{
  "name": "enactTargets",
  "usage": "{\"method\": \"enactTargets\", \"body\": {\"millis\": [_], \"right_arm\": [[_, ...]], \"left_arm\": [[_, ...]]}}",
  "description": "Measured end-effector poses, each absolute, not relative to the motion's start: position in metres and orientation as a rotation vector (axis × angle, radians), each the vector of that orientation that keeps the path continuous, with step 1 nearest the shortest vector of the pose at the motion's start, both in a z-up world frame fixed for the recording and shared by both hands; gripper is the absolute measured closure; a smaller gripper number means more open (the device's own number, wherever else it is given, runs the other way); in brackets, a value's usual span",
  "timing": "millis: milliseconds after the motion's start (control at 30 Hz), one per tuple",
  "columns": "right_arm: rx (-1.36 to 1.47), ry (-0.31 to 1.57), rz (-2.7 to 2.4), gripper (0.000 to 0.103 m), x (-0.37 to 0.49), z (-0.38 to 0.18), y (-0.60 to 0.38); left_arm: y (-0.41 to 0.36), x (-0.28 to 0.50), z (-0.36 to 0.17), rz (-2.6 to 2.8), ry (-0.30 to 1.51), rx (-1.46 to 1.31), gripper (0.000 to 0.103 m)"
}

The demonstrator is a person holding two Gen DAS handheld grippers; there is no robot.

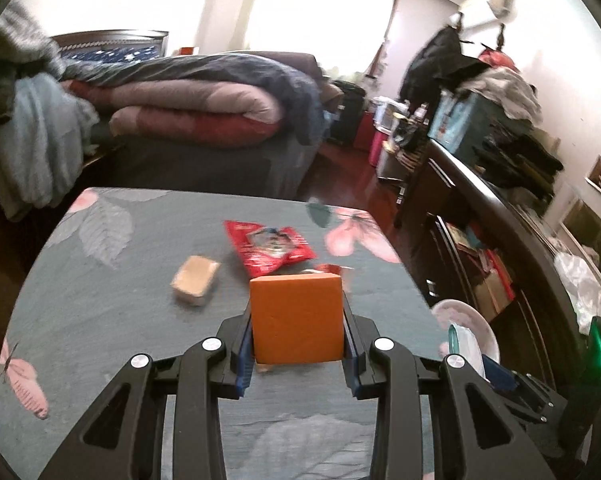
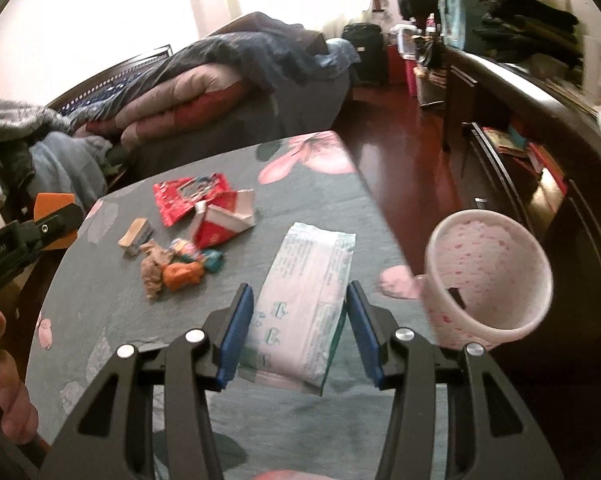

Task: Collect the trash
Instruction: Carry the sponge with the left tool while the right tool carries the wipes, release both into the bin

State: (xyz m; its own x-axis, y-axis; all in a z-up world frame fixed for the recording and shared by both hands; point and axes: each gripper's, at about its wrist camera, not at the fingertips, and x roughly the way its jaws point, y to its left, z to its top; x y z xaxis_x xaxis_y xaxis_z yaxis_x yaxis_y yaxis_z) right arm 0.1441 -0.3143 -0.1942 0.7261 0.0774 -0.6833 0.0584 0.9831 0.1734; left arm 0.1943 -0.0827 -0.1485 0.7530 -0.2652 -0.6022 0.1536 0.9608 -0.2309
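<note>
Left gripper point(image 1: 298, 330): clamped on an orange box point(image 1: 297, 317), its blue pads pressed to the box's two sides; the box is lifted clear of the table.
Orange box, axis: stands upright in the jaws, a broad flat face toward the camera, its top edge level and away from the wrist.
Right gripper point(image 2: 300, 332): jaws partly apart with a wipes packet point(image 2: 306, 304) between them; the packet's near end is raised off the cloth, and whether both pads press on it I cannot tell.
Wipes packet, axis: long and flat, running away from the gripper toward the far right corner of the table, printed face up.
Table point(image 2: 332, 168): covered in a grey-green cloth with pink flowers.
Trash left on the cloth: a red snack bag point(image 2: 180, 200) toward the far side, a torn red-and-white carton point(image 2: 224, 222) just beside it, a small tan box point(image 2: 134, 236) lying tilted, and a cluster of crumpled wrappers point(image 2: 180, 270) in brown, orange and teal.
Bin point(image 2: 488, 276): a pink speckled pail, tipped with its mouth toward the camera, just right of the right gripper, off the table's right edge.
Hand point(image 2: 8, 392): at the left edge of the right wrist view, gripping the left tool's handle.
Background: a bed point(image 1: 204, 108) with folded quilts beyond the table.
</note>
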Motion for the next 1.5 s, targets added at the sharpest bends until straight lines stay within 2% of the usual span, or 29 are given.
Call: {"method": "enactTargets", "body": {"millis": [800,1167,1433,1500], "right_arm": [[0.346,0.706,-0.302,0.054,0.116,-0.220,-0.483],[0.362,0.714,-0.379,0.054,0.145,-0.250,-0.543],[0.354,0.730,-0.392,0.054,0.172,-0.274,-0.559],[0.348,0.729,-0.395,0.053,0.178,-0.281,-0.562]], "left_arm": [[-0.288,0.211,-0.153,-0.589,0.719,0.044,0.068],[-0.393,0.253,-0.184,-0.718,0.799,0.115,0.068],[-0.425,0.286,-0.206,-0.740,0.877,0.094,0.067],[-0.431,0.292,-0.211,-0.741,0.893,0.091,0.061]]}}
